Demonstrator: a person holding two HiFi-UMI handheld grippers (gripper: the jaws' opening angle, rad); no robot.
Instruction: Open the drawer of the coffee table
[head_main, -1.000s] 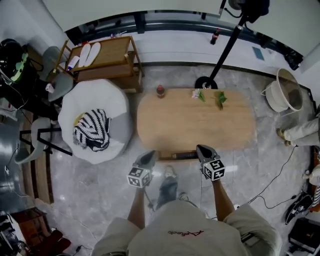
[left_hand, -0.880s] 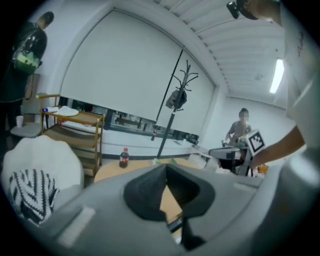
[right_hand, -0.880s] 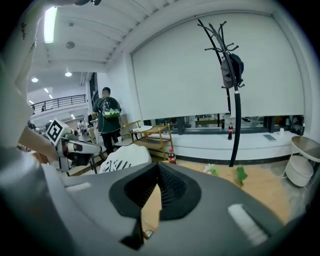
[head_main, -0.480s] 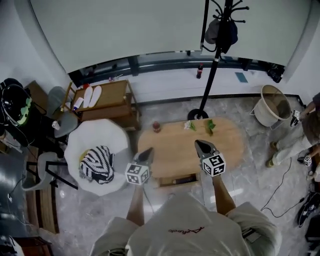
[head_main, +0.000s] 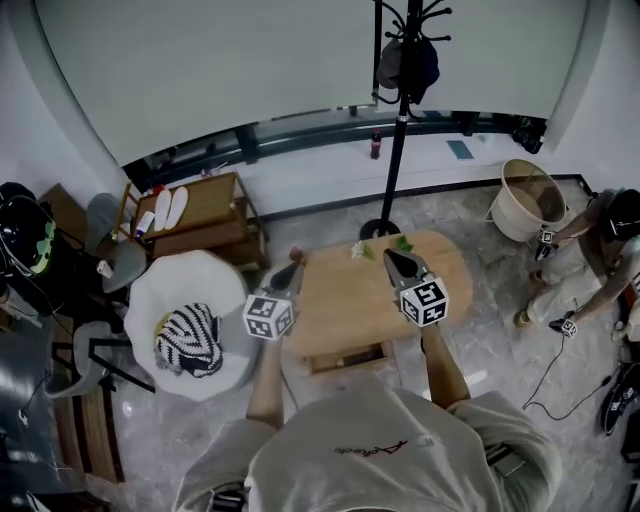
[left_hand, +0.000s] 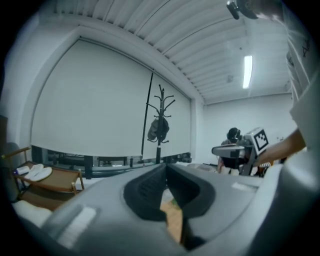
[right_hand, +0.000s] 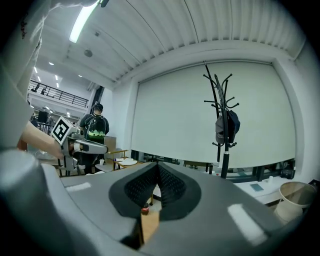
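Note:
The oval wooden coffee table (head_main: 345, 300) stands on the floor far below me. Its drawer (head_main: 345, 357) sticks out a little past the near edge. My left gripper (head_main: 291, 268) hangs high above the table's left end, shut and empty, pointing level. The right gripper (head_main: 388, 257) is over the table's right half, also shut with nothing held. In the left gripper view the pads (left_hand: 166, 168) meet, and the right gripper (left_hand: 235, 150) shows beside them. In the right gripper view the pads (right_hand: 157, 167) touch, with the left gripper (right_hand: 85, 146) at the left.
A white seat (head_main: 170, 300) with a striped cloth (head_main: 190, 340) stands left of the table. Behind it is a wooden trolley (head_main: 195, 215). A coat stand (head_main: 398, 120) rises behind the table, beside a pale basket (head_main: 527, 198). A person (head_main: 600, 250) crouches at right. A small bottle (right_hand: 145, 210) and a plant sprig (head_main: 403, 243) are on the table.
Both grippers have risen well above the table and stayed shut. The head view has lifted too, so the table looks smaller and the coat stand now shows in full.

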